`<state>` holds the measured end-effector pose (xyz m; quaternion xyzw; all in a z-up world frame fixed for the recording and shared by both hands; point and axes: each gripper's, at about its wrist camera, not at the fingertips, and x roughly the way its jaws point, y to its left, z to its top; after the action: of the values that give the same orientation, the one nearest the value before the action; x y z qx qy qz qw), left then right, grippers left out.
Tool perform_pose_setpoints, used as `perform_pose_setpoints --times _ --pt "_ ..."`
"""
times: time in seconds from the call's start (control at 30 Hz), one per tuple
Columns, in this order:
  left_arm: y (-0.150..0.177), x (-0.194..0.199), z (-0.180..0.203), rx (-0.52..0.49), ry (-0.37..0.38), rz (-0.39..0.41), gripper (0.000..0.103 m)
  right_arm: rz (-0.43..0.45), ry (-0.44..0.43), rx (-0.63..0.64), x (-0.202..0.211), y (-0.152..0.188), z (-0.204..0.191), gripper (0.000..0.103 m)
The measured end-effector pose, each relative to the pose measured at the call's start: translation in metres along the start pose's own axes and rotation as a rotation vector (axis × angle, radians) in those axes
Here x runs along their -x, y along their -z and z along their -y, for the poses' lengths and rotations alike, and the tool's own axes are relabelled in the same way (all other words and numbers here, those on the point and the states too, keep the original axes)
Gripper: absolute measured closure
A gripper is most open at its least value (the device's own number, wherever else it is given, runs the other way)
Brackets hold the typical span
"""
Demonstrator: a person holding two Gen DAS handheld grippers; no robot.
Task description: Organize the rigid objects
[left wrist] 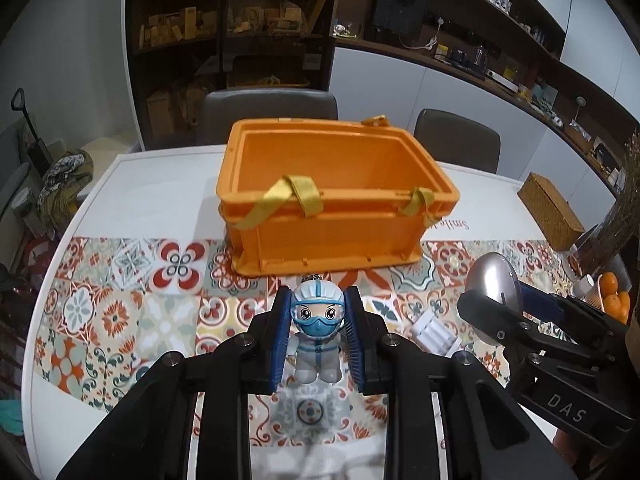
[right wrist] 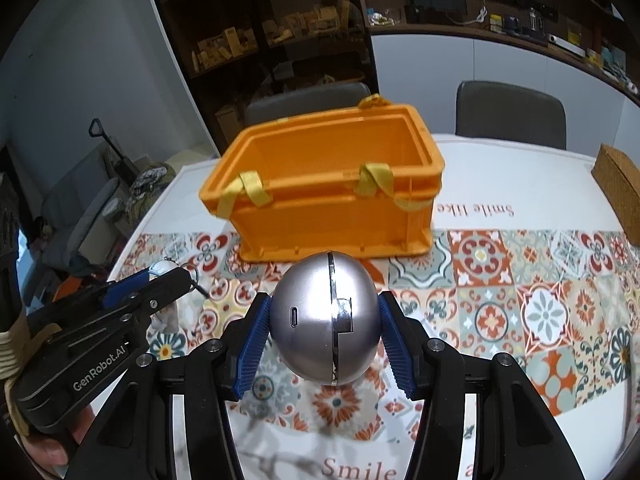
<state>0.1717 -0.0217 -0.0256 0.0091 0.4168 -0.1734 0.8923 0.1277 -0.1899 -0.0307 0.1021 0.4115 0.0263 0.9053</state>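
Left wrist view: the left gripper (left wrist: 318, 332) is clamped on a small toy figure (left wrist: 318, 338) in white suit, blue mask and goggles — its blue ribbed pads (left wrist: 280, 340) press the figure's sides, low centre of the frame, clear of the tabletop. The orange crate (left wrist: 336, 196) stands open at frame centre, just beyond the figure, on the table (left wrist: 160, 200); yellow strap handles (left wrist: 296, 194) hang over its near rim, and its interior as visible holds nothing. A white ribbed object (left wrist: 434, 334) lies on the patterned tile cloth (left wrist: 120, 304) to the lower right of the figure. At right edge, the right gripper appears side-on with a silver rounded object. Right wrist view: the right gripper (right wrist: 326, 332) is clamped on a silver egg-shaped device (right wrist: 326, 320) — pads against both flanks, a vertical seam and a small port facing the camera, centre low in frame. The crate sits above it at frame centre. The left gripper shows at lower left with a hand (right wrist: 44, 446) behind it. A woven box (right wrist: 620, 192) sits at the right edge; two chairs (right wrist: 510, 114) stand beyond the table.
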Motion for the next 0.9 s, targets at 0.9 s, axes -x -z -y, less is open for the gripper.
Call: perform_pose_setpoints --times 0.9 --pt "-0.101 -0.003 0.008 -0.068 0.015 0.04 0.076 0.034 0.013 0.014 -0.012 -0.105 -0.004 0.049"
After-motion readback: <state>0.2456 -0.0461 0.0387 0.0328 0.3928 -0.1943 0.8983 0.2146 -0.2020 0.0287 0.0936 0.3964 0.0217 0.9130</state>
